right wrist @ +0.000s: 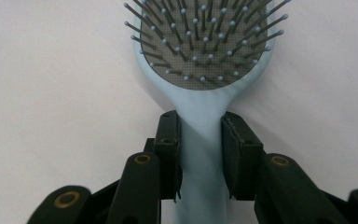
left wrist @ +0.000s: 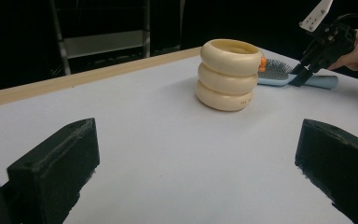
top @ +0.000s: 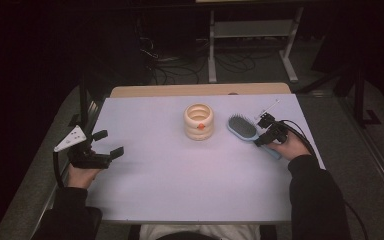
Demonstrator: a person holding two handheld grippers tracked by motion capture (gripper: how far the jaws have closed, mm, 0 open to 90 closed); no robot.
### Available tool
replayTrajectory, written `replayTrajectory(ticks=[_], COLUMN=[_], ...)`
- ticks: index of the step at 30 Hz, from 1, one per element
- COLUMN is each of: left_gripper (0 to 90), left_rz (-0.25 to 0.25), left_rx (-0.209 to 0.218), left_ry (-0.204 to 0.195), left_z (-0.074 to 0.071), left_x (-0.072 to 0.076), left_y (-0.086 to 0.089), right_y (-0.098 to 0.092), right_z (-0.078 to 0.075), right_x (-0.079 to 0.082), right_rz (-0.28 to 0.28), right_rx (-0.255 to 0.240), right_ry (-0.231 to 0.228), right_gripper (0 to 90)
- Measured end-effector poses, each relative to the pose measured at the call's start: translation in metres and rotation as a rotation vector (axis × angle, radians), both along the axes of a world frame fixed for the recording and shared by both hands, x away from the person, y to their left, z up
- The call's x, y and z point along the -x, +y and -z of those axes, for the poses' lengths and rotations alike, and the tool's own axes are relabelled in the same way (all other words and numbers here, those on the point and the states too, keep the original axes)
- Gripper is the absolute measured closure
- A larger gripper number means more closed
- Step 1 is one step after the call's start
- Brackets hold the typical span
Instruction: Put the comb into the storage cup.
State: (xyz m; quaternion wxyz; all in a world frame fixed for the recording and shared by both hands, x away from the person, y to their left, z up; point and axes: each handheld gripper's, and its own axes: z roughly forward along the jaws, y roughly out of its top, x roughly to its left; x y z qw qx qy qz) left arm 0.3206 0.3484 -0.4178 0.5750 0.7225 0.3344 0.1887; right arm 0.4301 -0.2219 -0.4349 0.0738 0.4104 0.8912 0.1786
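A light blue hairbrush (top: 242, 127) lies bristles up on the pale table (top: 180, 185), right of centre. My right gripper (top: 263, 131) comes at it from the handle end. In the right gripper view both pads press against the narrow neck of the hairbrush (right wrist: 205, 46), so the right gripper (right wrist: 200, 121) is shut on it. The left gripper view shows that right gripper (left wrist: 300, 74) low over the hairbrush (left wrist: 275, 70). My left gripper (top: 102, 145) rests near the table's left edge. Its jaws stand wide apart, and the left gripper (left wrist: 198, 140) holds nothing.
A cream holder made of three stacked rings (top: 198, 121) stands at the table's middle, just left of the brush, with a small orange piece (top: 200, 126) on its front. A wooden strip (top: 200, 90) runs along the far edge. A metal frame (top: 250, 30) and cables lie beyond.
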Motion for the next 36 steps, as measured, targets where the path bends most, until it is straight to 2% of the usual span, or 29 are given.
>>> replayTrajectory(ticks=[6,16,24,36], left_gripper=[0.0,0.0,0.0,0.0], left_rz=[0.0,-0.001,-0.003,-0.003], left_rx=[0.0,0.0,-0.001,0.0], left_ry=[0.0,-0.001,-0.001,-0.001], left_z=[0.0,0.0,0.0,0.0], left_x=[0.0,0.0,0.0,0.001], left_y=[0.0,0.0,0.0,0.0], right_y=[-0.001,-0.006,-0.01,-0.008], right_z=[-0.002,-0.015,-0.032,-0.061], right_x=[0.001,0.005,0.011,0.018], right_rz=[-0.006,-0.004,-0.005,-0.027], right_rx=[-0.008,-0.041,-0.069,-0.083], right_ry=[0.006,-0.036,-0.072,-0.13], right_gripper=[68.3,68.3,68.3,68.3])
